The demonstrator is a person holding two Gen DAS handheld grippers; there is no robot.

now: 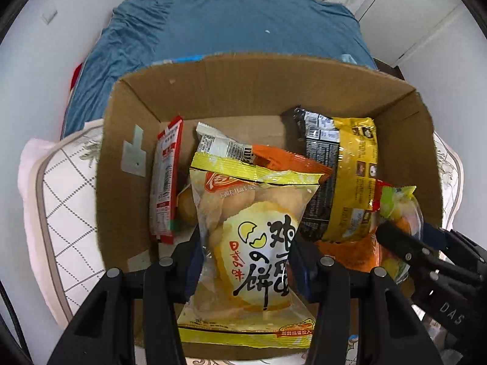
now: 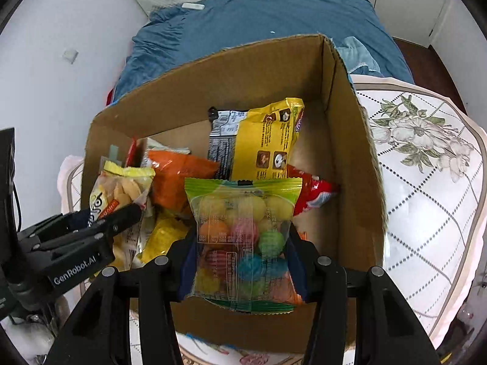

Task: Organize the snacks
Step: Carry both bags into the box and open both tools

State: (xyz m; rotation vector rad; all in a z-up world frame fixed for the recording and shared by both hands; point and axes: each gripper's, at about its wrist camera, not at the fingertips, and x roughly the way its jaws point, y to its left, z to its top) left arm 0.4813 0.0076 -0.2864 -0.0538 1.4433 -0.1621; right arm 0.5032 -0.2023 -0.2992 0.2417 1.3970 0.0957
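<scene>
Blue bedspread (image 1: 231, 27), white walls (image 1: 70, 15), quilted floral mattress (image 2: 426, 176)

One cardboard box (image 1: 127, 140), about seven snack packets, two tools.

The cardboard box (image 1: 127, 158) is sitting on the quilted cushion (image 2: 426, 188), with the bedspread (image 1: 243, 24) lying behind it. Inside the box, the egg-cracker bag (image 1: 252, 243) is standing at the near left, the candy-ball bag (image 2: 243, 237) at the near right. The noodle packet (image 2: 261, 143) is leaning behind both. The slim packet (image 1: 166, 182) is standing against the left wall.
</scene>
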